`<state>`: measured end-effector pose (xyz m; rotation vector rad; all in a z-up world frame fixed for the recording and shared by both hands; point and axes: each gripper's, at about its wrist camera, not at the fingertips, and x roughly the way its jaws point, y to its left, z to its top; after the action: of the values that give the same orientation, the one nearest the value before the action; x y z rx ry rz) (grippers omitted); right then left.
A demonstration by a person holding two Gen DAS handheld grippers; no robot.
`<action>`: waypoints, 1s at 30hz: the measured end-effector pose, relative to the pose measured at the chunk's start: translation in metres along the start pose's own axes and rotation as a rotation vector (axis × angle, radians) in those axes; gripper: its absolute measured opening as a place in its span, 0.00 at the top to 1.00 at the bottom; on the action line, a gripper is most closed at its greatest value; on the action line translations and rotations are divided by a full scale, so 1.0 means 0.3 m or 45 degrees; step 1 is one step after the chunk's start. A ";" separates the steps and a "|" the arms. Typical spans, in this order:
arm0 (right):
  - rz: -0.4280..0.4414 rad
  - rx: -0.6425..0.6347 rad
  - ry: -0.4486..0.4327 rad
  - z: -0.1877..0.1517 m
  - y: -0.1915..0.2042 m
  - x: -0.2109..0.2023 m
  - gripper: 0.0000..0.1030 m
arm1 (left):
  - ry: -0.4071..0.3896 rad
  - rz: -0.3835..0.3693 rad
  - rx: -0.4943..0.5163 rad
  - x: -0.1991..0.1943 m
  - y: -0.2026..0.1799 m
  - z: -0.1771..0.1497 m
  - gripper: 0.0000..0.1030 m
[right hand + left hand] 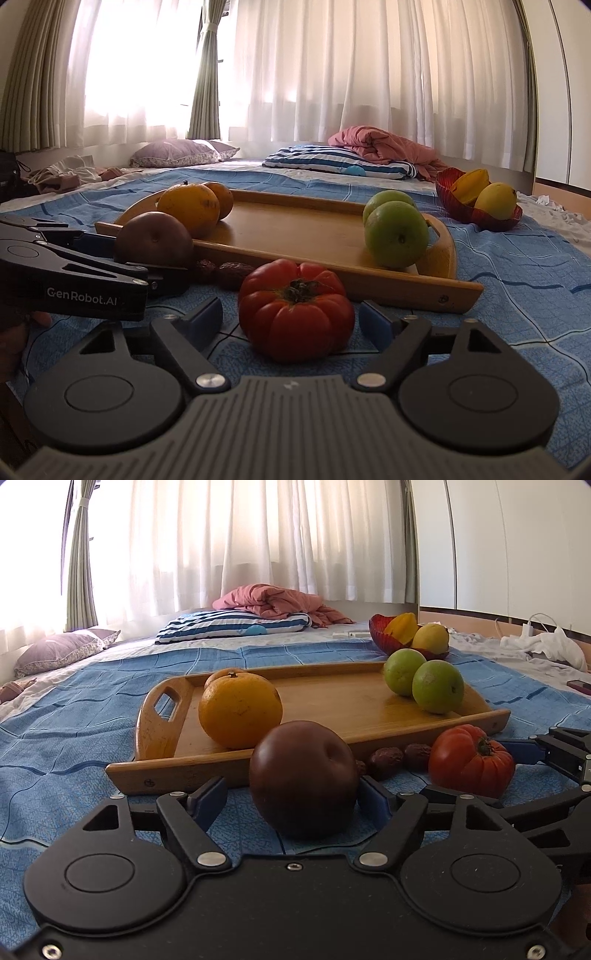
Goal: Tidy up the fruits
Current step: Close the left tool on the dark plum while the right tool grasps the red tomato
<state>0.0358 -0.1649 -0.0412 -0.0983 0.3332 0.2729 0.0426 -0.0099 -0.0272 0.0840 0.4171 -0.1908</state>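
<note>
Fingers of my left gripper stand spread around the dark brown fruit on the blue bedspread; whether the pads touch it, I cannot tell. My right gripper is likewise spread, straddling the red tomato, with gaps visible at both sides. Beyond lie 2 dates, then the wooden tray carrying 2 oranges and 2 green fruits. Further back, a red bowl holds yellow fruit. Judged progress: 4 fruits are sorted; the brown fruit, tomato and dates remain off the tray. Legible marking: "GenRobot.AI" on the left gripper's body.
</note>
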 end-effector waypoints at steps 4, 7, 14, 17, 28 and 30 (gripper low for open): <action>-0.005 -0.022 -0.007 0.002 0.016 -0.003 0.16 | 0.006 0.001 -0.008 -0.002 -0.001 0.003 0.28; -0.009 -0.016 -0.008 0.003 0.017 -0.006 0.17 | 0.006 0.003 -0.011 -0.006 -0.003 0.005 0.29; -0.047 0.016 -0.008 0.005 0.018 -0.008 0.31 | -0.003 -0.015 0.013 -0.014 -0.013 0.011 0.42; -0.052 0.053 -0.006 0.008 0.008 -0.007 0.34 | -0.003 -0.001 0.030 -0.014 -0.024 0.011 0.42; -0.050 0.079 -0.001 0.014 0.002 -0.011 0.36 | 0.015 -0.002 -0.027 -0.014 -0.010 0.028 0.43; -0.048 0.093 0.000 0.017 0.000 -0.014 0.36 | 0.011 -0.002 -0.029 -0.019 -0.011 0.029 0.44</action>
<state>0.0337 -0.1652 -0.0349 -0.0323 0.3409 0.2229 0.0403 -0.0133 -0.0172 0.0624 0.4280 -0.1871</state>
